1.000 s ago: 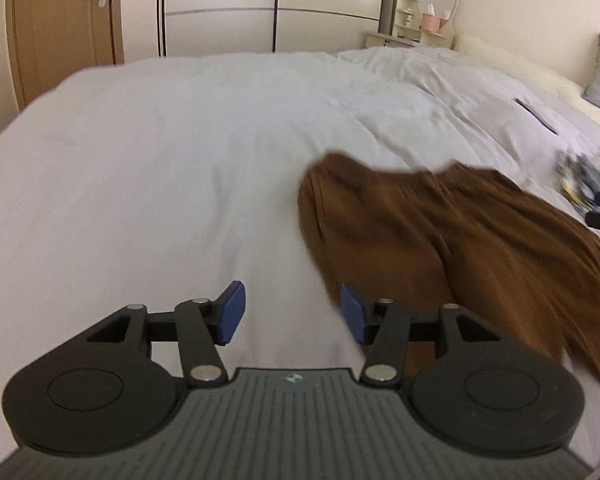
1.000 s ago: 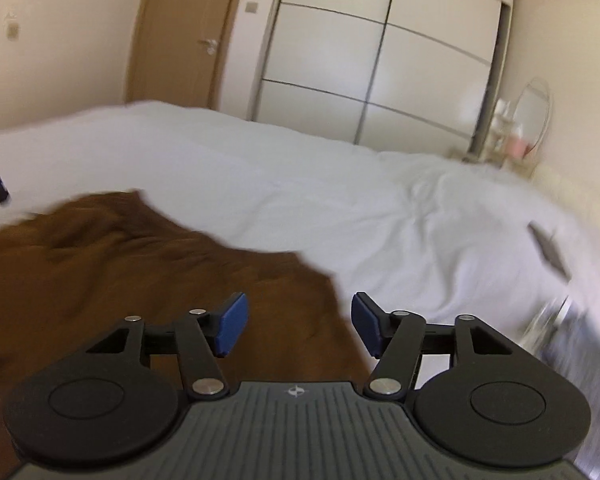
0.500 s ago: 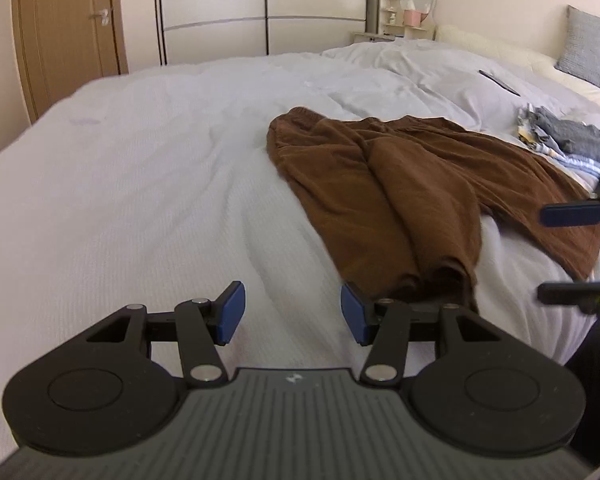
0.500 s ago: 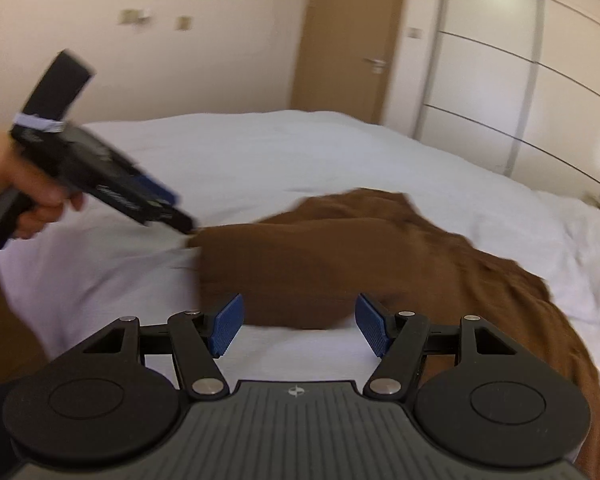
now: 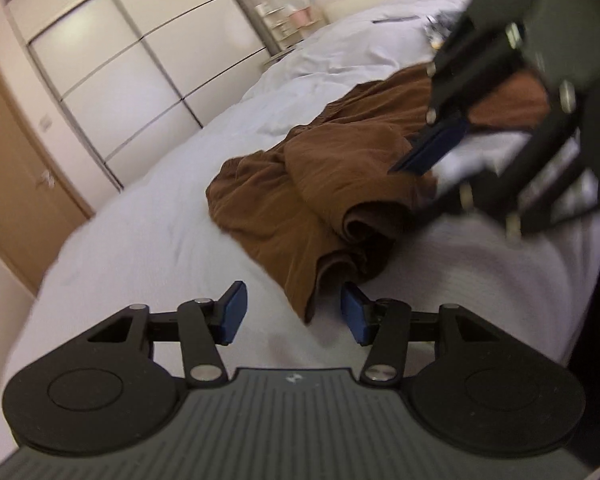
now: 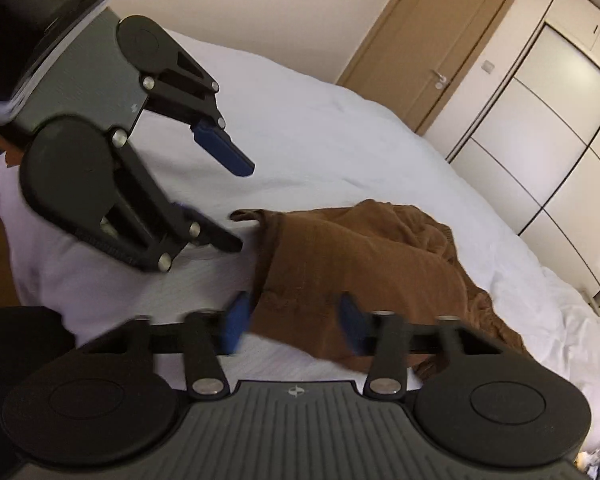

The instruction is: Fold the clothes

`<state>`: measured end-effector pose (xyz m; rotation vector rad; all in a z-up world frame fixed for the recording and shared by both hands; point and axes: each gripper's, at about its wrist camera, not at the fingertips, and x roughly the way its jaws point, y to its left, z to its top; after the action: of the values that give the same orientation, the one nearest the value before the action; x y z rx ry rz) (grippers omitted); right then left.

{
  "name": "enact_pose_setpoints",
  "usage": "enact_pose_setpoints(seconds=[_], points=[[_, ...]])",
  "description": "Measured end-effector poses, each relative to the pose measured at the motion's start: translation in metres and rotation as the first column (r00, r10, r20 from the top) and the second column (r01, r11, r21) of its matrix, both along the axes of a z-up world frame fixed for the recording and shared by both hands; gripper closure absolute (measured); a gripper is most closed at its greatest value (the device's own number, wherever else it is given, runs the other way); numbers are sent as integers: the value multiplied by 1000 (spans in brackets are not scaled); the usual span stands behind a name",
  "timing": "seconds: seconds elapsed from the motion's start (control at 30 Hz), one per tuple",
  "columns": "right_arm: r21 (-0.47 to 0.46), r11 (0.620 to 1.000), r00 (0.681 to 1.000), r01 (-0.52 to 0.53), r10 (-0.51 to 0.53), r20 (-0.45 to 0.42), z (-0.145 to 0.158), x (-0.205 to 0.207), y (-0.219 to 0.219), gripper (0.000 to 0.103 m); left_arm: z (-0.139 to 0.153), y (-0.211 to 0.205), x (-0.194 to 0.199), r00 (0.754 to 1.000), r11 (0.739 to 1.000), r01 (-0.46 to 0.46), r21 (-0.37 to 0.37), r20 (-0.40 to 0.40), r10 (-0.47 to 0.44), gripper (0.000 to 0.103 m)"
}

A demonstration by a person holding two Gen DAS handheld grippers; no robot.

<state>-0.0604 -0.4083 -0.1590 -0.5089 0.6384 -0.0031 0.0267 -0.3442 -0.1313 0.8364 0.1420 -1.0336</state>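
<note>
Closing now, both pairs at once: your right tongs [image 6: 290, 322] are narrowing with the near hem of the brown garment [image 6: 364, 264] between the pads, though the blur hides whether they already press on the cloth. Your left tongs [image 5: 292, 312] sit half wide and are easing shut, with the hem corner just ahead of their right pad, not yet inside.

Watch the left side. That corner lies beside the gap, so you may pinch only the white bed sheet [image 5: 148, 240], or nothing. The rolled folds at the hem are thick too, so the right tongs could catch one layer and drag the rest askew.

The garment lies on the bed, bunched, its long axis running away from both tongs toward the far wardrobe [image 6: 540, 152] side. The open hem end points at you, and the crumpled end lies beyond.
</note>
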Motion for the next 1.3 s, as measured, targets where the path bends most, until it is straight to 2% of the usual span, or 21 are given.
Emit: enact_pose_setpoints(seconds=[0.03,0.07,0.1,0.13,0.17,0.37,0.43,0.57,0.67,0.83,0.97,1.03,1.1,1.17,1.23,1.3], points=[[11,1000,1000,10,-10,2,3,1,-4,85,-1,-3,-1,1000,1000,12,7,22,-12,62],[24,1000,1000,19,-19,7,7,1,-10,87,-2,-6,-2,999,1000,24,13,43,-25,72],[41,999,999,32,-33,14,11,-1,-16,91,-2,-8,-2,998,999,30,20,60,-31,90],[59,997,999,47,-48,21,16,-4,-22,92,-2,-9,-2,997,999,32,27,74,-34,99],[78,995,997,63,-65,30,21,-7,-28,92,1,-8,-1,996,999,28,23,87,-30,101],[189,971,983,149,-166,79,56,-30,-61,94,51,17,15,986,996,-52,-69,156,62,102],[213,966,981,149,-172,92,68,-40,-63,94,63,28,20,979,995,-70,-73,187,83,102],[232,968,992,90,-108,69,73,-47,-46,94,58,49,27,965,995,-102,-3,243,100,102],[229,973,999,34,-41,23,59,-45,-23,94,40,60,32,958,989,-129,75,265,105,102],[192,981,998,0,13,-67,29,-34,1,93,7,67,31,969,972,-105,211,241,53,100],[179,984,992,7,16,-124,20,-34,-2,91,-5,82,45,969,953,-156,261,226,97,98],[189,982,990,8,19,-139,22,-37,-3,87,-2,92,56,966,948,-204,246,209,154,98],[205,979,990,12,18,-143,23,-39,-6,78,10,102,69,961,946,-256,200,163,225,98],[227,974,993,19,8,-120,29,-43,-12,77,24,107,82,955,946,-290,146,106,276,98],[251,968,997,15,5,-77,34,-43,-10,77,40,105,93,954,949,-301,97,32,299,95],[251,968,999,11,-2,-35,43,-42,-14,75,53,94,104,956,957,-287,44,-57,289,88]])
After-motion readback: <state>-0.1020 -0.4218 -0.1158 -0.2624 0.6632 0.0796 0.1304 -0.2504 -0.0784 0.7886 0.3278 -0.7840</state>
